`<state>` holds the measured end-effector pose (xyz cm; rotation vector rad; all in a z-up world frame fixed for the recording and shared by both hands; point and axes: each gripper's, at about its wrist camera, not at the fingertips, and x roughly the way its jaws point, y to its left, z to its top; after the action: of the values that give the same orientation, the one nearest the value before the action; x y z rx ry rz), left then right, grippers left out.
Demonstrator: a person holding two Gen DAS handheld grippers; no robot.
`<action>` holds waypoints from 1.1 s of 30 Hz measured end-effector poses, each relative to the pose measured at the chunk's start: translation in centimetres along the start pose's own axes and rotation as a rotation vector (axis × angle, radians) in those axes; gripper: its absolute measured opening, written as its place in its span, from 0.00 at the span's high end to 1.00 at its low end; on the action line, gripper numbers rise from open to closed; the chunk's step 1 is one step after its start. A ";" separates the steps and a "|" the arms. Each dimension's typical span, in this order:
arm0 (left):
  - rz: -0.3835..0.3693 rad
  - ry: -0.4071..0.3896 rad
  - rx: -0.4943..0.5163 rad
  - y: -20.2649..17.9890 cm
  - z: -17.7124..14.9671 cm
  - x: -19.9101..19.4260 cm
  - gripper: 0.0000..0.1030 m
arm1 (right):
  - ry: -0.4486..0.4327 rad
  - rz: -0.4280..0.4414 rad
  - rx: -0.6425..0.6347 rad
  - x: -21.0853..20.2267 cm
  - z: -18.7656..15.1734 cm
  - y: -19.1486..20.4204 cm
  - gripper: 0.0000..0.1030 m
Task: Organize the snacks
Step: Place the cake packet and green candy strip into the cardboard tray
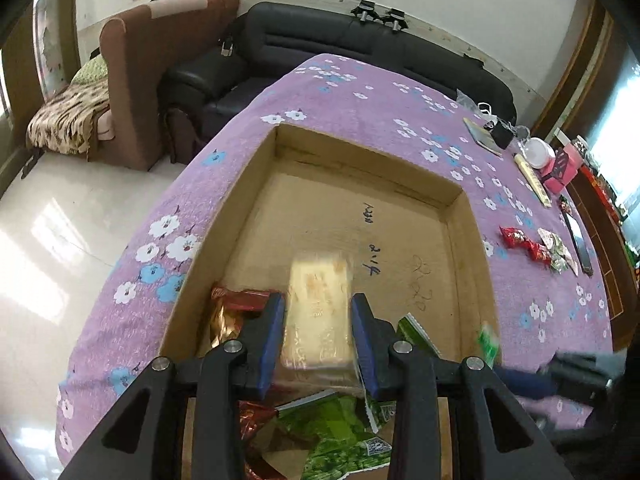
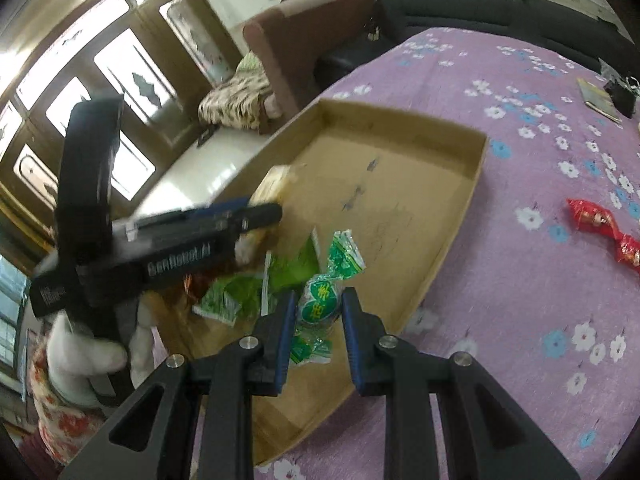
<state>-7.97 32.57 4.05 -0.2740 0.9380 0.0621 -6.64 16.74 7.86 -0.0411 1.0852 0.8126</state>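
**Box part filled, three snacks still out on the cloth**

While both grippers work over the box (image 1: 466, 216), each is carrying a snack. The left gripper (image 1: 318, 336) pinches a pale yellow pack (image 1: 318, 300) between its blue pads, holding it above the box floor near the box's near end. The right gripper (image 2: 318, 312) has its fingers against both sides of a green-wrapped sweet (image 2: 322, 300), which hangs just inside the box's right wall; the grip looks firm, though the blur leaves some doubt.

Already lying in the box are green packets (image 1: 340, 432) and a red-and-gold wrapper (image 1: 228, 312), bunched at the near end. Most of the box floor, with its pen scribbles, is bare.

Left outside on the purple cloth (image 1: 360, 92) are a red twisted candy (image 2: 604, 232) and, beyond it in the left view, a patterned packet (image 1: 558, 250). Whether the pink carton (image 1: 562, 168) and the other bits at the far edge count as snacks I cannot tell.

By my reading the job is roughly half done: two pieces need setting down, then at least the red candy and the patterned packet need fetching from well to the right of the box.
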 end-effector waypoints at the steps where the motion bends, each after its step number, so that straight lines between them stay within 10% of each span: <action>1: -0.005 -0.002 -0.010 0.1 0.0 -0.1 0.64 | 0.012 0.004 -0.004 0.2 -0.4 0.2 0.78; 10: -0.044 -0.079 -0.052 -0.2 -0.7 -3.7 0.47 | 0.070 0.040 -0.015 2.4 -1.9 1.9 0.77; 18: -0.098 -0.187 -0.063 -3.1 -1.7 -9.0 0.37 | -0.061 0.044 0.016 -2.9 -2.3 0.2 0.67; 21: -0.129 -0.218 -0.027 -5.6 -2.1 -10.7 0.13 | -0.132 0.002 0.061 -6.2 -3.1 -2.5 0.66; 33: -0.481 -0.314 0.109 -18.0 -3.4 -18.7 0.11 | -0.416 -0.124 0.334 -21.1 -9.2 -14.0 0.64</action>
<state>-18.59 15.56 20.85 -0.3701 0.5435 -0.3783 -9.70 -8.98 15.20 0.3266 0.8012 0.4902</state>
